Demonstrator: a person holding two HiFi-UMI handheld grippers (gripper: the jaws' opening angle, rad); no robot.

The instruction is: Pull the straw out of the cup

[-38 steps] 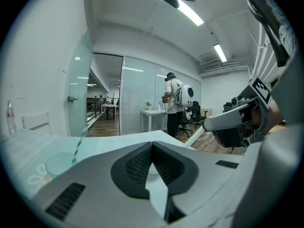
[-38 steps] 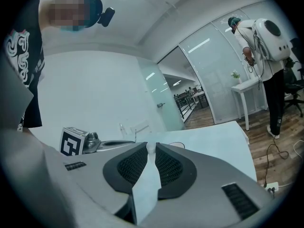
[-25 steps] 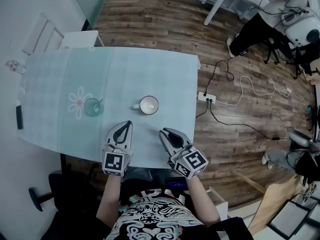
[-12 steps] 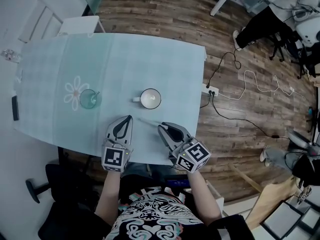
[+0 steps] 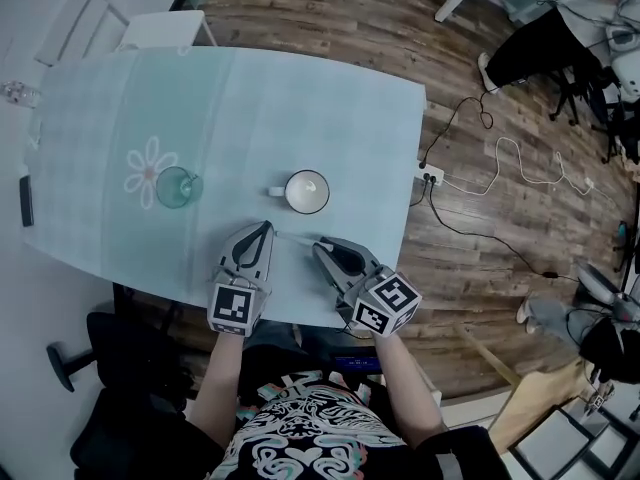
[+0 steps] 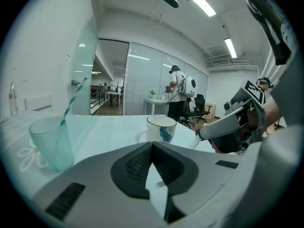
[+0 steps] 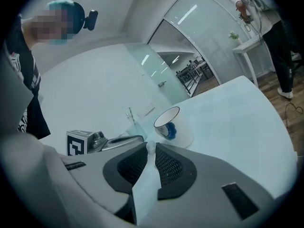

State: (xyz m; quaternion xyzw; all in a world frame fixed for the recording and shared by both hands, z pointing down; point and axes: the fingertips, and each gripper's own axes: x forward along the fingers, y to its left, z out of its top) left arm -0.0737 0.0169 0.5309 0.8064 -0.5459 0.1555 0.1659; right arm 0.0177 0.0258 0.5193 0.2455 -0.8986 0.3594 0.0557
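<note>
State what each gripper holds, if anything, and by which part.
The right gripper pinches a white straw at one end, the rest jutting out over the table. The left gripper holds nothing, its jaws together.

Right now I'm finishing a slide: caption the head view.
Near a white mug, the right gripper pinches a white straw; left gripper shut, teal cup's striped straw untouched.

Wood floor [image 5: 330, 18], glass partitions [image 6: 142, 80]

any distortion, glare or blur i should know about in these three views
Head view: wide-angle, edges of the table bow; even light, sharp. Left gripper view: fisheye circle with dark corners, ceiling lights blown out, green cup fairly sharp. Right gripper view: tilted fisheye, dark rim, the white straw in the jaws soft.
</note>
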